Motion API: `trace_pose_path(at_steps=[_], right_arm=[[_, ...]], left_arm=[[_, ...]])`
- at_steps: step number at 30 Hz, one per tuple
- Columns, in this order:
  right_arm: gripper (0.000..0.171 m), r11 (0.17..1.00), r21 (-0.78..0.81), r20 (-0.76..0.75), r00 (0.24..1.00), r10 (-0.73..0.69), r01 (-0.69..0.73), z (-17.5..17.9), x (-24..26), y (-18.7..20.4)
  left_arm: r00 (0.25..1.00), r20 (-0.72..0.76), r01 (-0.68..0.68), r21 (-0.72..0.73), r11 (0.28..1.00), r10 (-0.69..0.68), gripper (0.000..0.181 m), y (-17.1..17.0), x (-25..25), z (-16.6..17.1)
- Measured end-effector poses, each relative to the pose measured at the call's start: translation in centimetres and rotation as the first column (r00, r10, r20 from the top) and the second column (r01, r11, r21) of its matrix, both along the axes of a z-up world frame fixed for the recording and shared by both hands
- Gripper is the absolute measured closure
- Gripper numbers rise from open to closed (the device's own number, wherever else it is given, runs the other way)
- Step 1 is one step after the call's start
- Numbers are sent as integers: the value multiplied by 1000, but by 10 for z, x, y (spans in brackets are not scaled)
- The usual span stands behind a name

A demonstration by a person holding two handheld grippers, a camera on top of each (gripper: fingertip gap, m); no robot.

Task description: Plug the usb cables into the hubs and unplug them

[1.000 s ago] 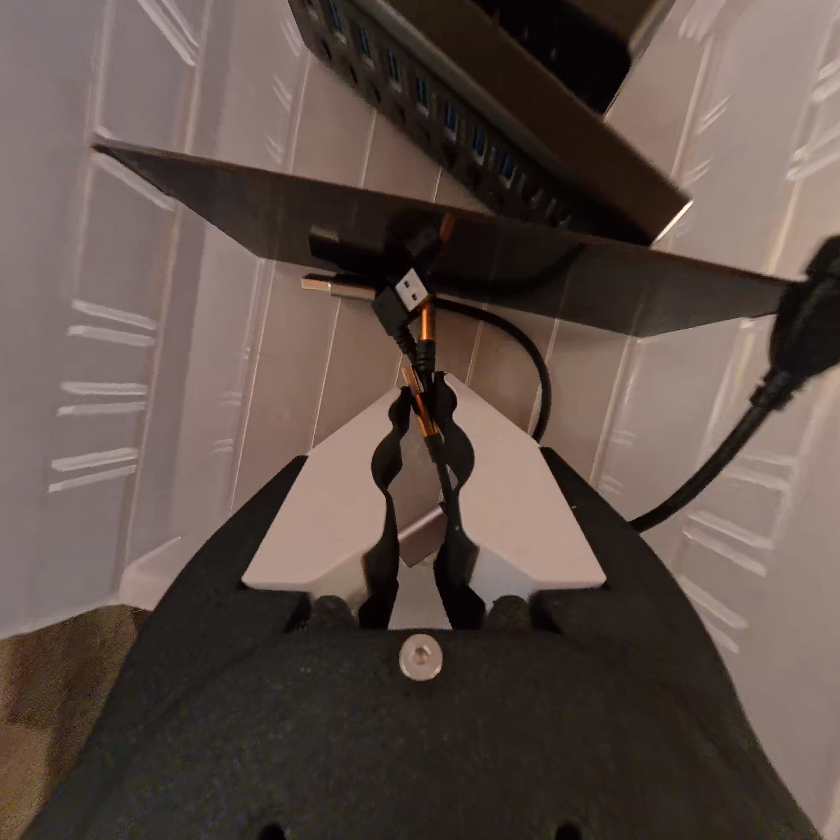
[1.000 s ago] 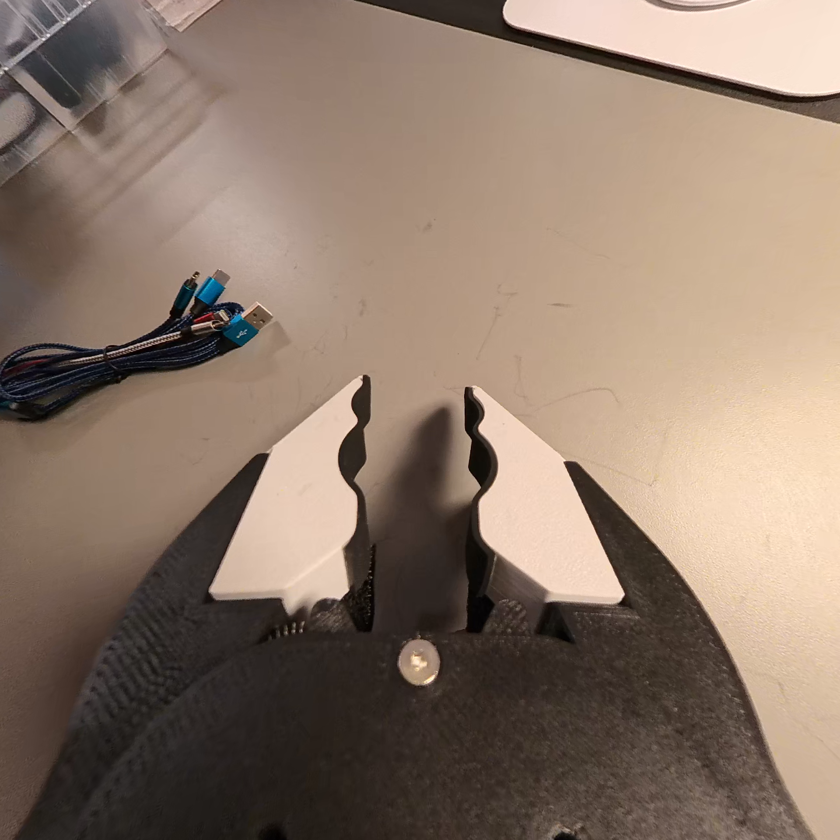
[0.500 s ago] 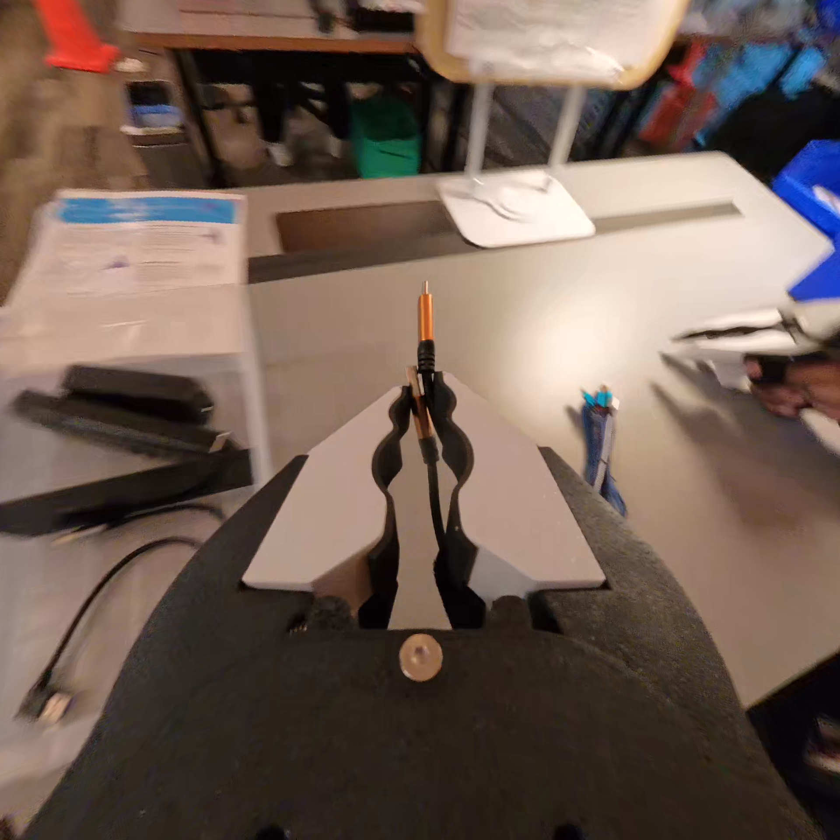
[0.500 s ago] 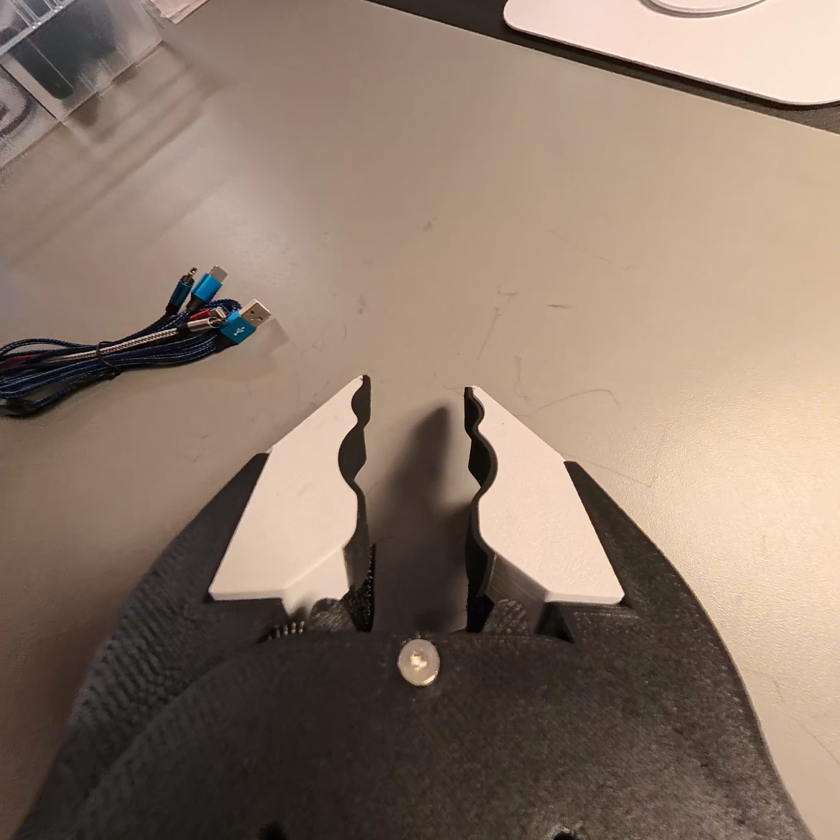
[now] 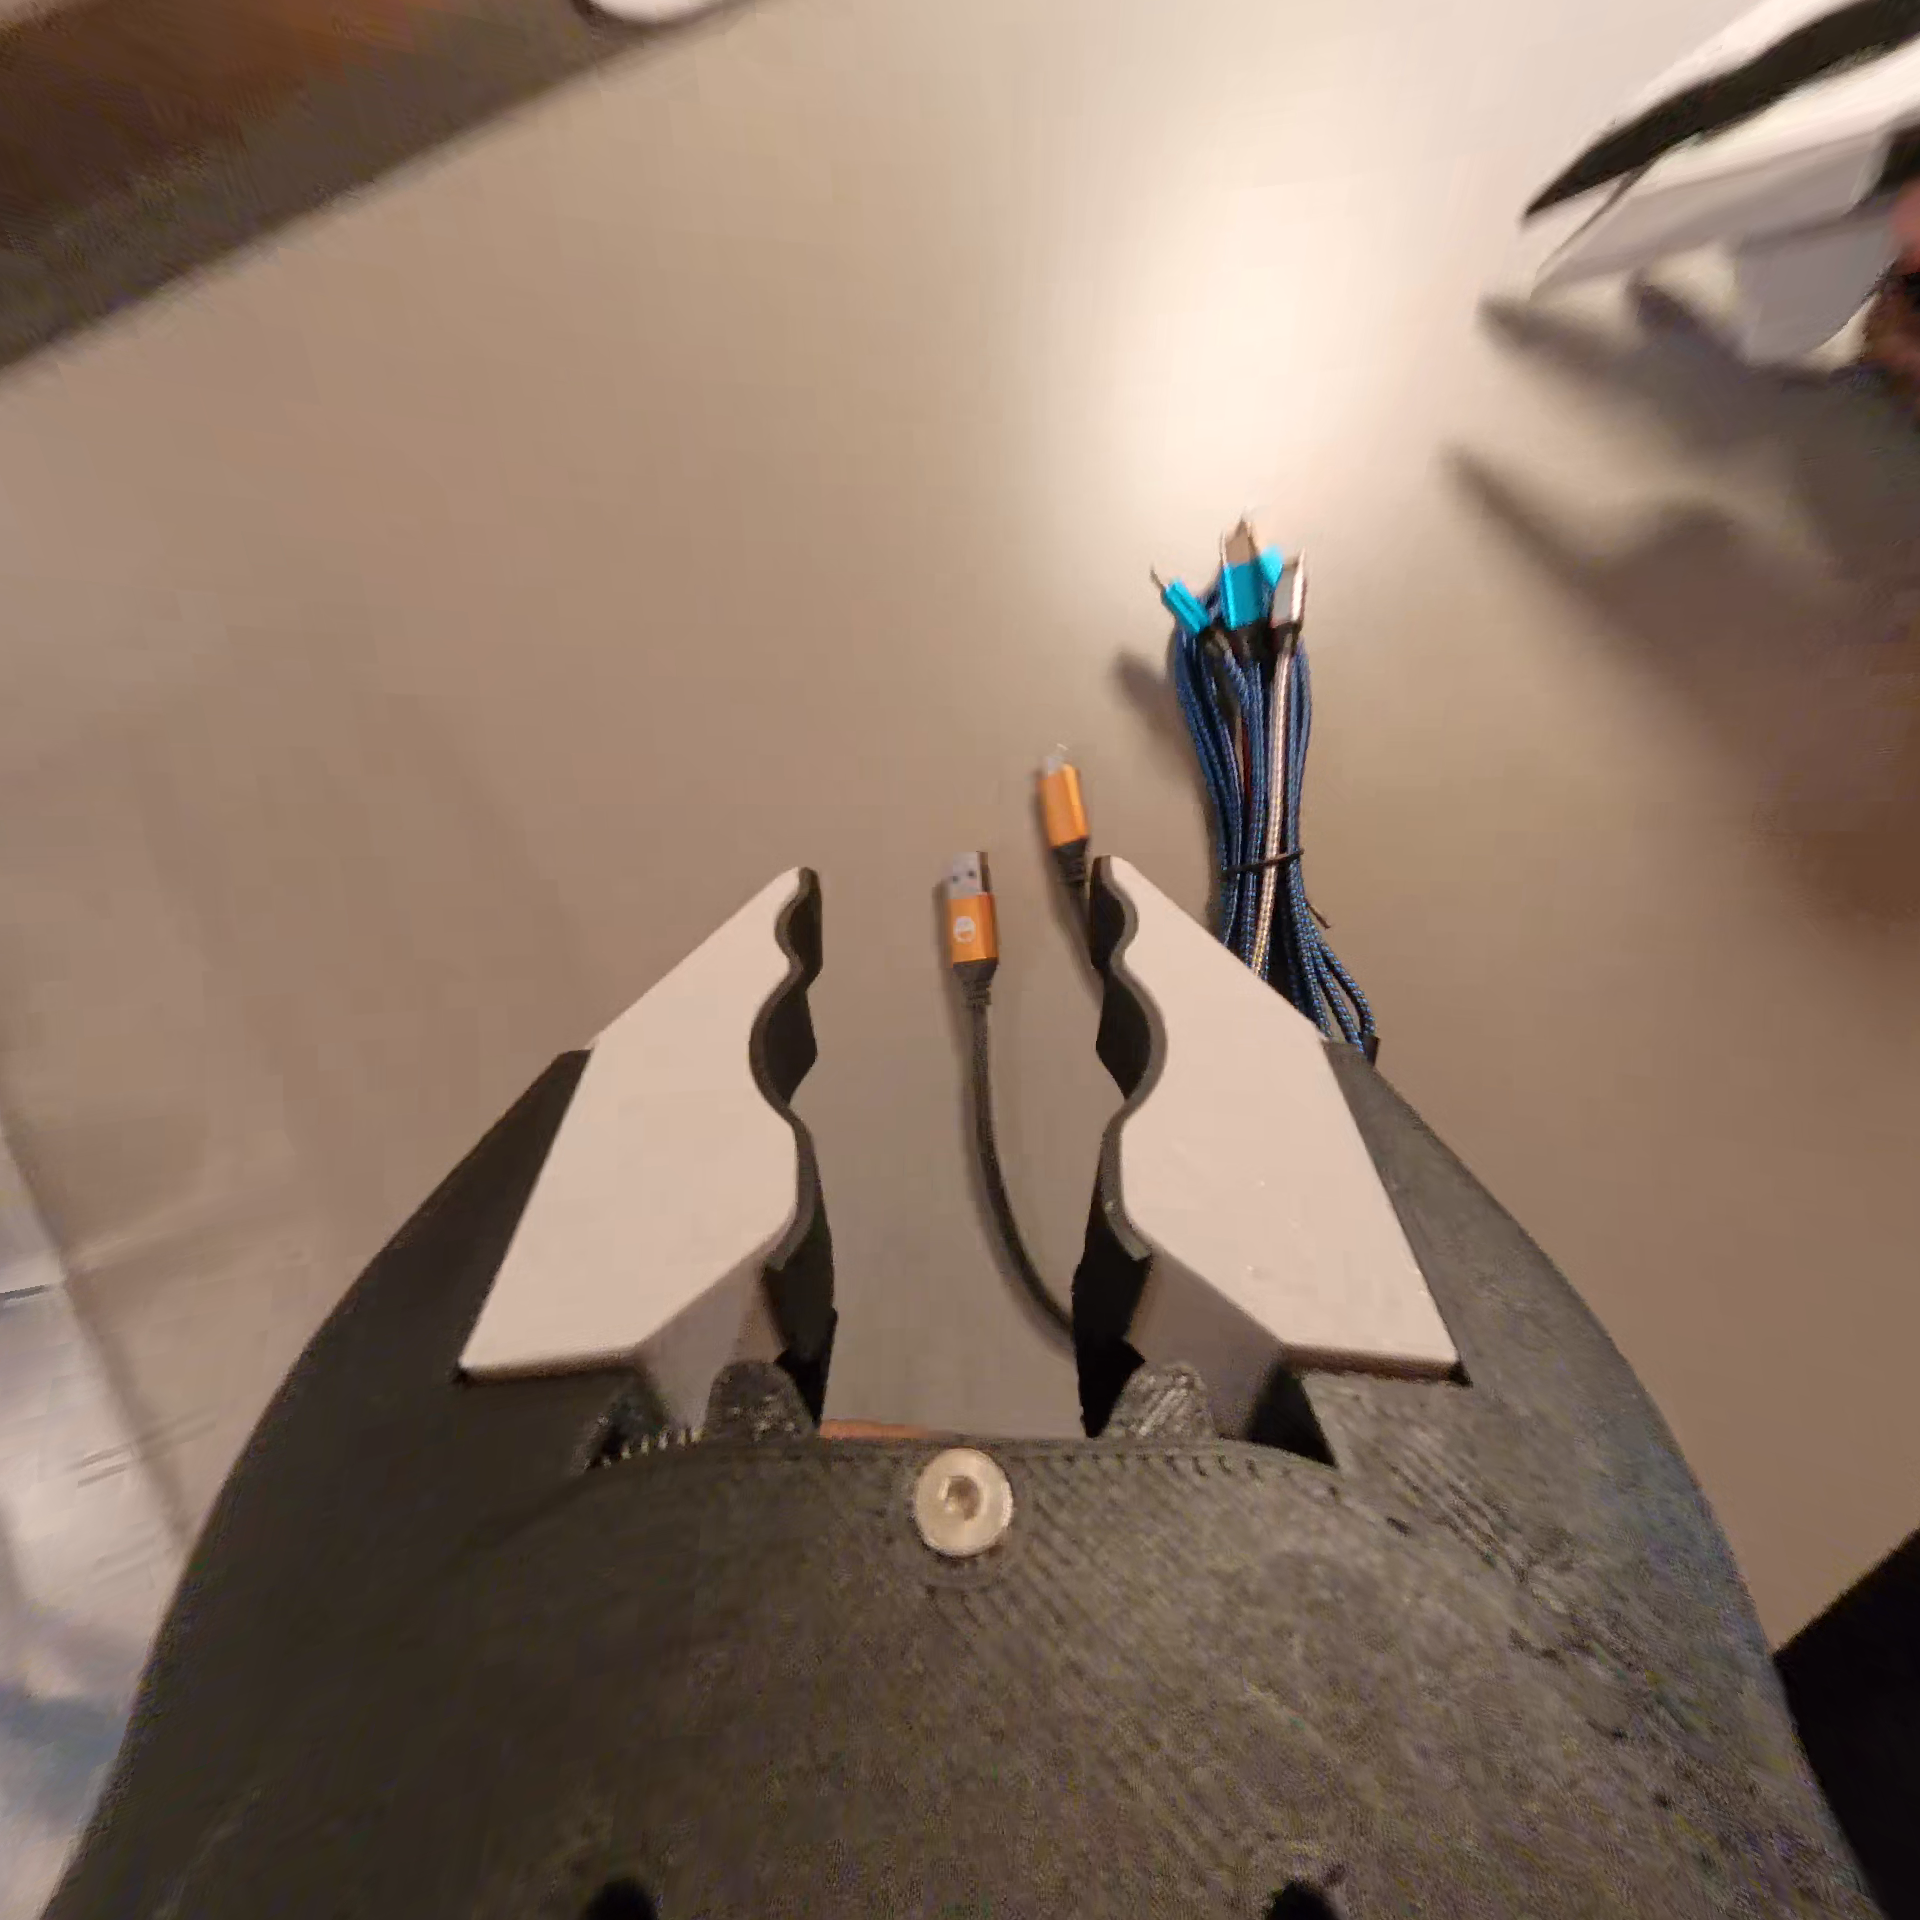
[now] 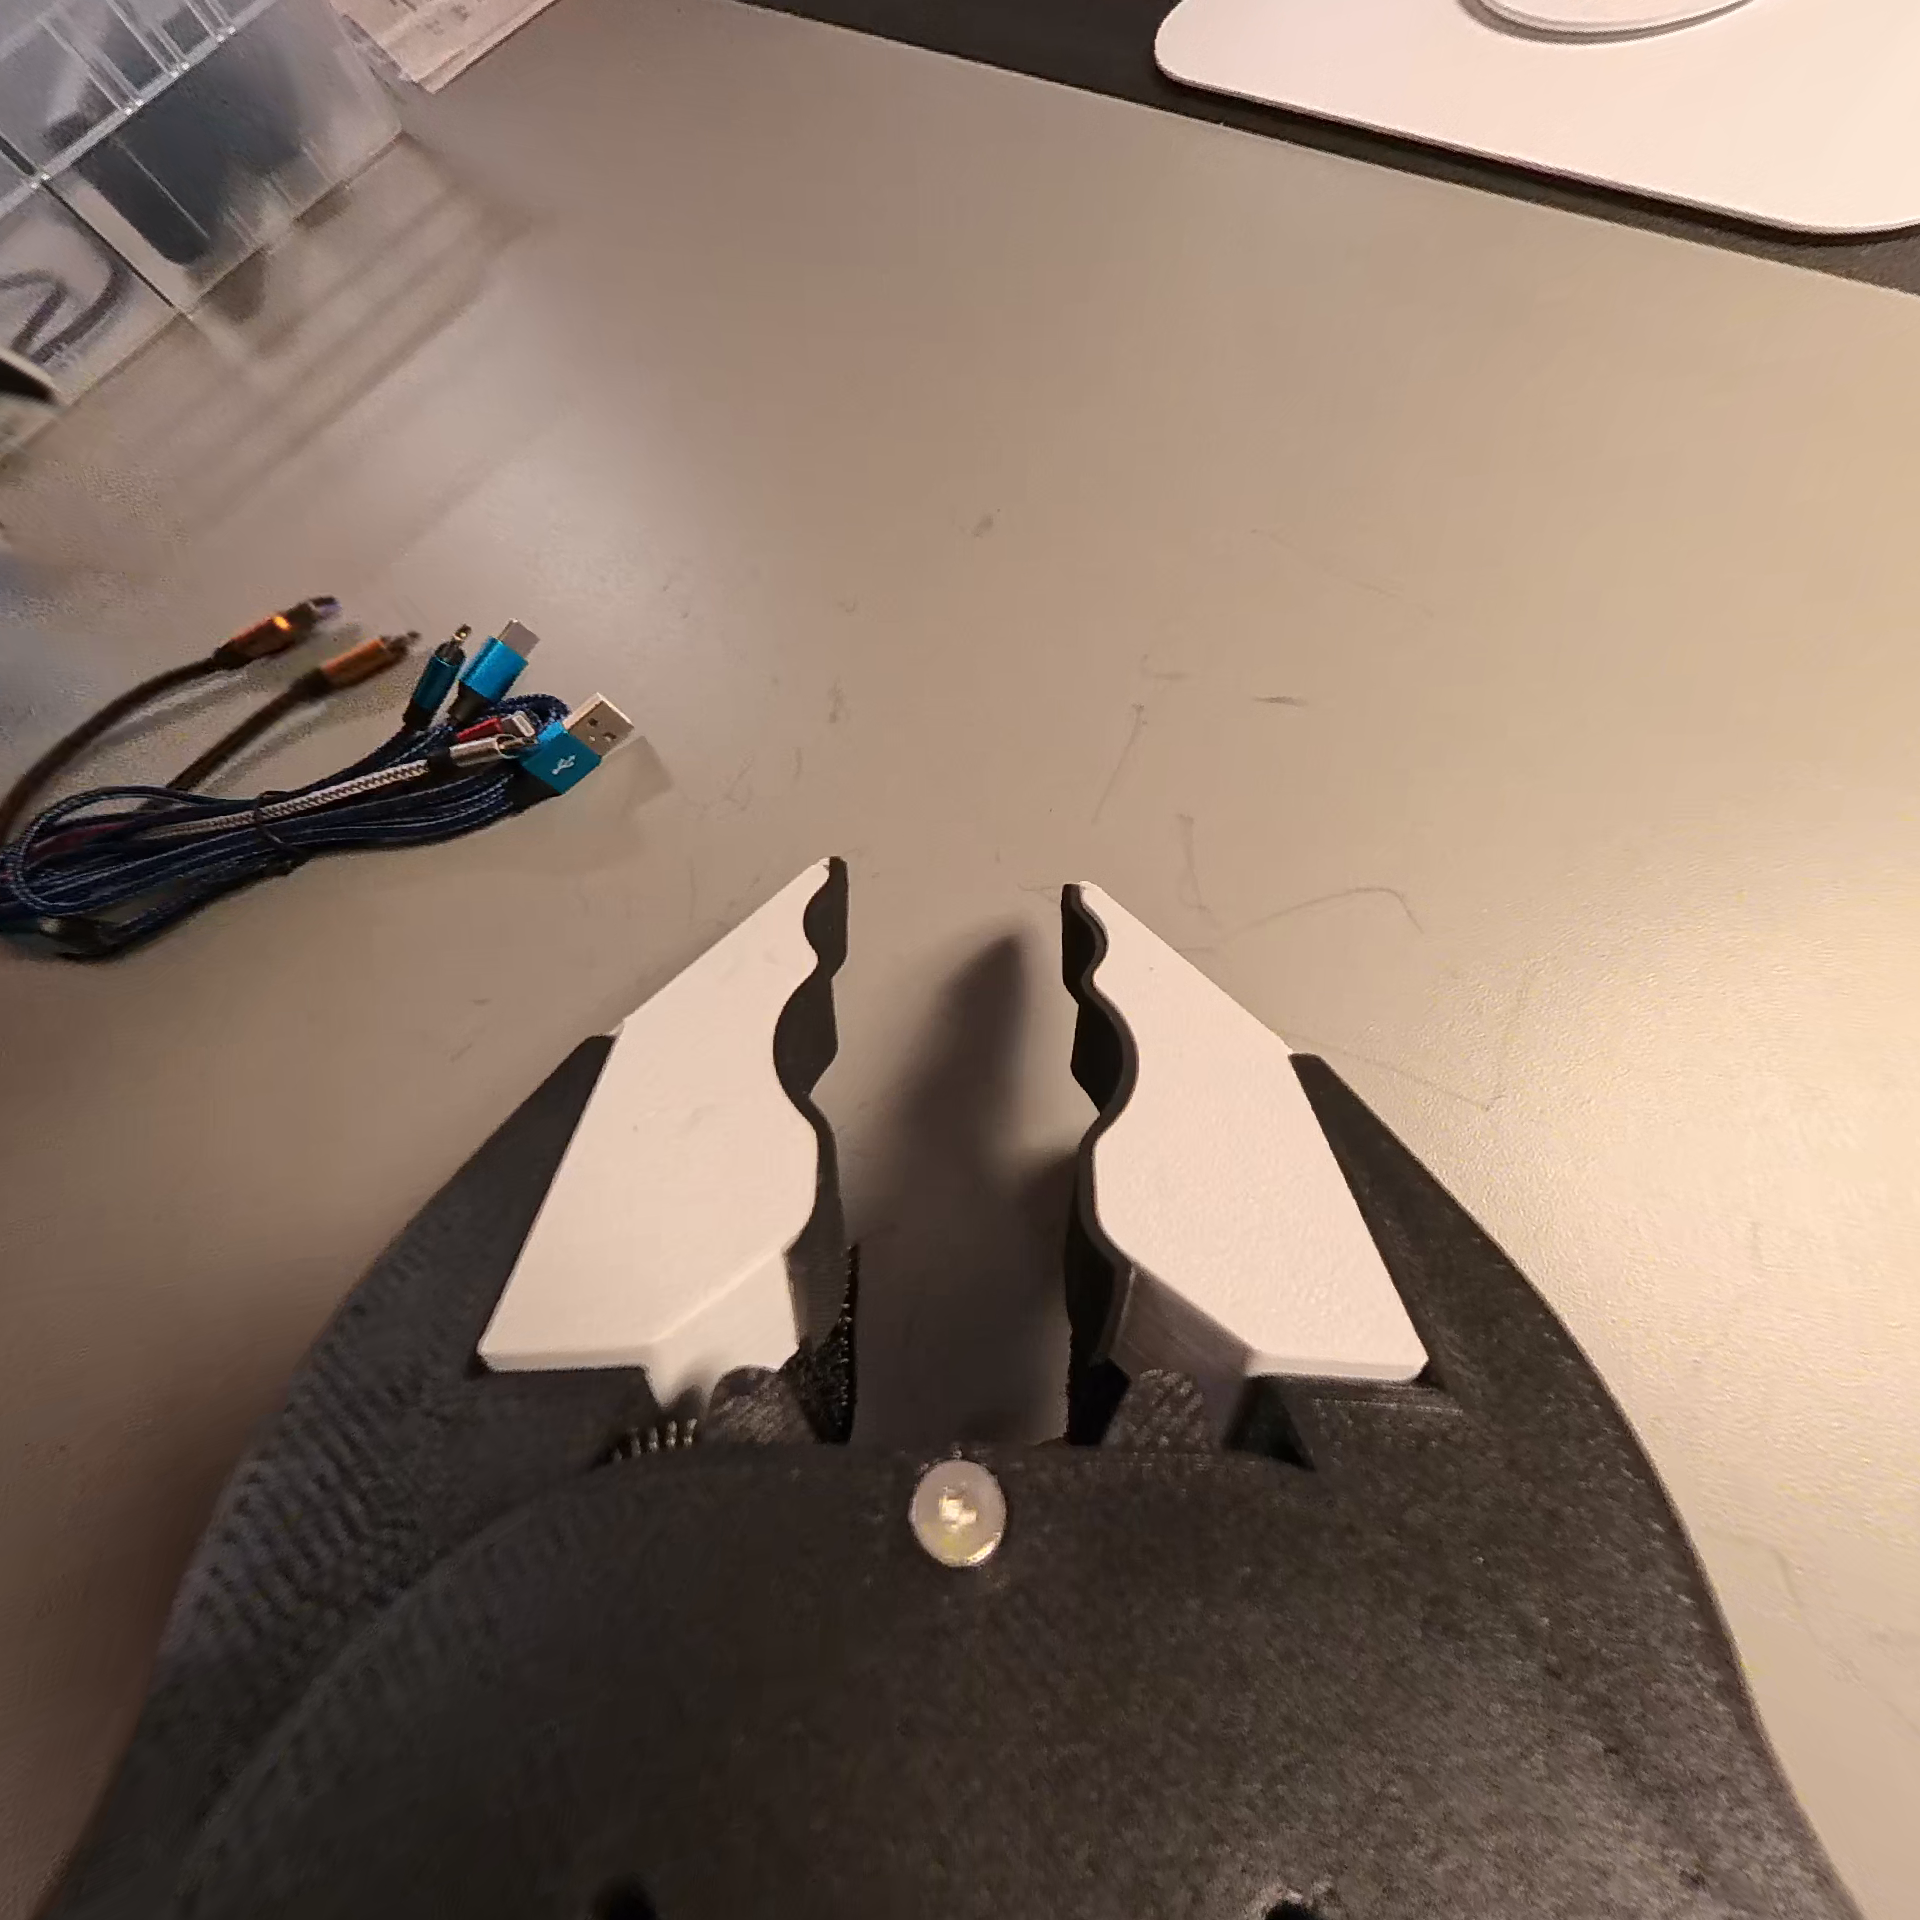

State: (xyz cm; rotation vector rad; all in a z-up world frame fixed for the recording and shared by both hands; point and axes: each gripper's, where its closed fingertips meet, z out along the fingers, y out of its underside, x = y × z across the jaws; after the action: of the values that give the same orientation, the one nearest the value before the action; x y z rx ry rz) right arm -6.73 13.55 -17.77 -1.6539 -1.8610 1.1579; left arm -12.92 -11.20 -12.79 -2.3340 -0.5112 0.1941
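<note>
We list: one grey desk (image 6: 1247, 623), matte, finely scratched, warmly lit; one white flat base (image 6: 1558, 114) at its far edge; one clear plastic bin (image 6: 156, 177), far left.

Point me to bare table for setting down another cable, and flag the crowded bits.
Free: the wide stretch of table between the right gripper and the white base plate; also left of the left gripper. Crowded: the orange-tipped cable beside the blue cable bundle, and the clear bin corner.
</note>
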Motion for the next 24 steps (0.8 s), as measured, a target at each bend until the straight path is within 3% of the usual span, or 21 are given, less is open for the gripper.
trace_pose_path(at_steps=[1,4,6,8,11,15,20,24], right_arm=[[129,1000,-2,1,1000,0,0,0,0,0],[129,1000,-2,1,1000,1,-1,0,0,0],[129,1000,3,2,1000,2,-2,0,0,0],[129,1000,10,3,1000,3,-4,-1,0,-1],[129,1000,21,4,1000,3,-3,-1,0,-1],[129,1000,29,0,1000,-2,2,-1,-1,-1],[129,1000,12,3,1000,-2,2,-1,-1,0],[129,1000,-14,8,1000,4,-4,-1,-1,0]], left_arm=[[1000,-25,-6,50,999,7,126,-9,-6,20],[987,-90,-115,193,974,135,126,-60,-43,81],[963,-79,-233,236,943,258,126,-109,-75,100],[919,-39,-377,208,903,393,127,-161,-109,94],[830,35,-557,64,828,556,127,-227,-147,49],[785,197,-584,-84,808,588,128,-246,-154,-14],[828,205,-476,-237,847,523,126,-242,-153,-47],[850,145,-415,-407,814,506,130,-254,-151,-70]])
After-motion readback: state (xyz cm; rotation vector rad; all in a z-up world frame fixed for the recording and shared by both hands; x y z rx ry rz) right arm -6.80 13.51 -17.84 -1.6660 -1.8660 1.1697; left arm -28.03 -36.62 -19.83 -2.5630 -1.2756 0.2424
